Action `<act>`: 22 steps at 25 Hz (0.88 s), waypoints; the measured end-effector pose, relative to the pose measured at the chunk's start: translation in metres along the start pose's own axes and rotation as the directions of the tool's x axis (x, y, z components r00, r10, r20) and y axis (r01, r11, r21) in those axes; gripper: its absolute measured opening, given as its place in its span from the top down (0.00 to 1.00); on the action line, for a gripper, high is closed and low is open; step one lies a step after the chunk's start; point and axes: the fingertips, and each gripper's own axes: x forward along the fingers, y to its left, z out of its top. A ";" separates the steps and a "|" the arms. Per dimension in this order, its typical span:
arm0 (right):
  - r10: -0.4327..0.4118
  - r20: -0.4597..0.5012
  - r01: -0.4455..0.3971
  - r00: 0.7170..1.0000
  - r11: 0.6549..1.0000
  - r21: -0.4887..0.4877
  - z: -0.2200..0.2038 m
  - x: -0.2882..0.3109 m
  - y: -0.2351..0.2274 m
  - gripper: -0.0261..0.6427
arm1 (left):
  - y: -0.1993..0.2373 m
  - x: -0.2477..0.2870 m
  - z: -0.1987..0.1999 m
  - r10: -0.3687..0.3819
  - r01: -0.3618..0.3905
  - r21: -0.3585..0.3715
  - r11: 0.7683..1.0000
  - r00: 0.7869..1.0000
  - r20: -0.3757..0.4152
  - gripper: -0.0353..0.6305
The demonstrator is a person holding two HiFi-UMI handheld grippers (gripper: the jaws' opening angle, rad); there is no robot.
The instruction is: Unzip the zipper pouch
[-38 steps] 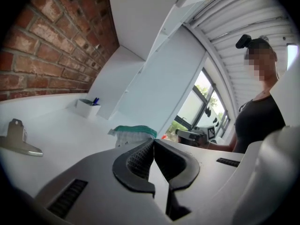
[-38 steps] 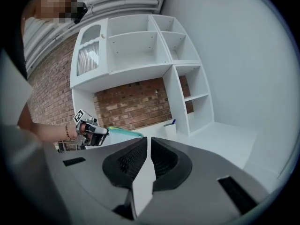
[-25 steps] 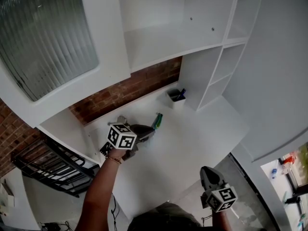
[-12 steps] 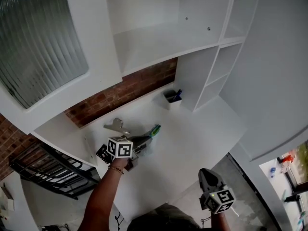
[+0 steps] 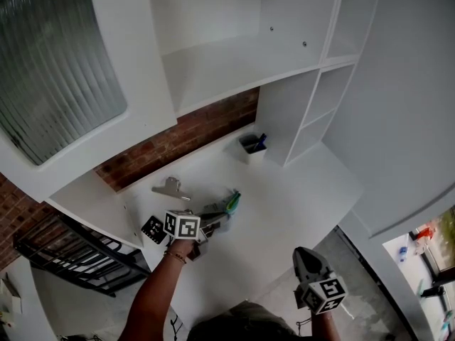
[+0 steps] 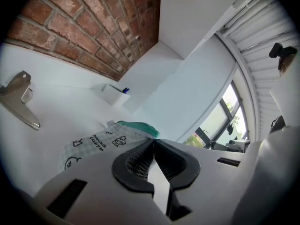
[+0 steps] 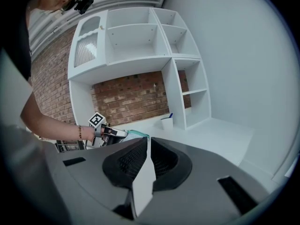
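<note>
Pinching an edge of the zipper pouch (image 6: pixel 101 142) in closed jaws at lower centre, the left gripper (image 6: pixel 153 140) should probably hold it taut so the right gripper (image 7: pixel 146 138), closed and empty at lower right, can reach the slider.

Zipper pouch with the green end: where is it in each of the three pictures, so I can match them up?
Head view: zipper pouch lower centre, on the white desk.
Left gripper view: zipper pouch lower left of centre, printed side showing.
Right gripper view: zipper pouch a green sliver left of centre.
Shared landmark: the white pen cup.
</note>
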 end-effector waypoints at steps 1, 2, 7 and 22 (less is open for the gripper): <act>0.002 0.001 -0.002 1.000 1.000 0.000 0.000 0.001 0.000 0.93 | -0.002 0.003 -0.004 -0.004 0.004 0.007 1.000 1.000 -0.018 0.94; 0.006 0.000 -0.006 1.000 1.000 -0.001 0.000 0.002 0.001 0.93 | -0.004 0.005 -0.009 -0.005 0.006 0.016 1.000 0.999 -0.036 0.94; 0.027 -0.016 -0.027 1.000 1.000 0.003 -0.006 0.004 0.007 0.93 | -0.006 0.011 -0.029 0.017 -0.014 0.036 0.999 0.996 -0.086 0.94; 0.023 -0.033 -0.023 0.999 1.000 0.019 -0.018 -0.003 0.015 0.93 | -0.023 0.000 -0.053 0.039 -0.037 0.039 0.999 0.998 -0.056 0.90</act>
